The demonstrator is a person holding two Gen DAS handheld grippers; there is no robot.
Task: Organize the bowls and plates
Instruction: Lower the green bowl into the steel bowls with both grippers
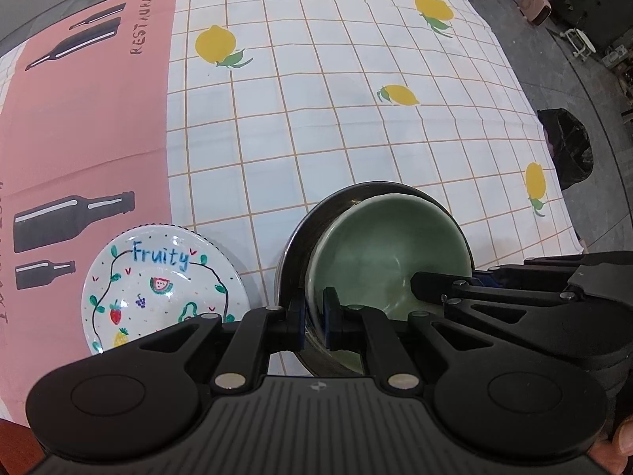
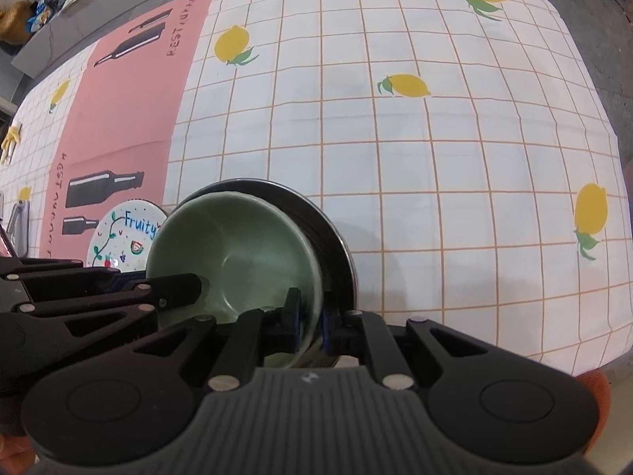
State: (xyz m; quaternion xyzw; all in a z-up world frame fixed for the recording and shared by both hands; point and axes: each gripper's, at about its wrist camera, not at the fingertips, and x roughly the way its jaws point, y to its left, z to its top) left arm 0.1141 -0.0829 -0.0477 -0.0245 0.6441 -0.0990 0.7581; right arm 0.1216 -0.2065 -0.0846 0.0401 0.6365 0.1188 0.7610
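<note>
A green bowl point(image 1: 391, 245) sits tilted inside a dark metal bowl point(image 1: 294, 249) on the tablecloth. My left gripper point(image 1: 314, 322) is shut on the green bowl's near-left rim. My right gripper point(image 2: 310, 322) is shut on the green bowl's point(image 2: 233, 241) near-right rim, with the metal bowl point(image 2: 328, 229) behind it. Each gripper shows in the other's view: the right one point(image 1: 443, 289) reaches into the bowl from the right, the left one point(image 2: 178, 289) from the left. A white "Fruity" plate point(image 1: 158, 289) lies left of the bowls; it also shows in the right wrist view point(image 2: 126, 237).
The table carries a white checked lemon cloth point(image 1: 336, 118) with a pink bottle-print panel point(image 1: 87, 118) on the left. A black bag point(image 1: 569, 146) stands on the floor past the table's right edge. Clutter lies beyond the far edge.
</note>
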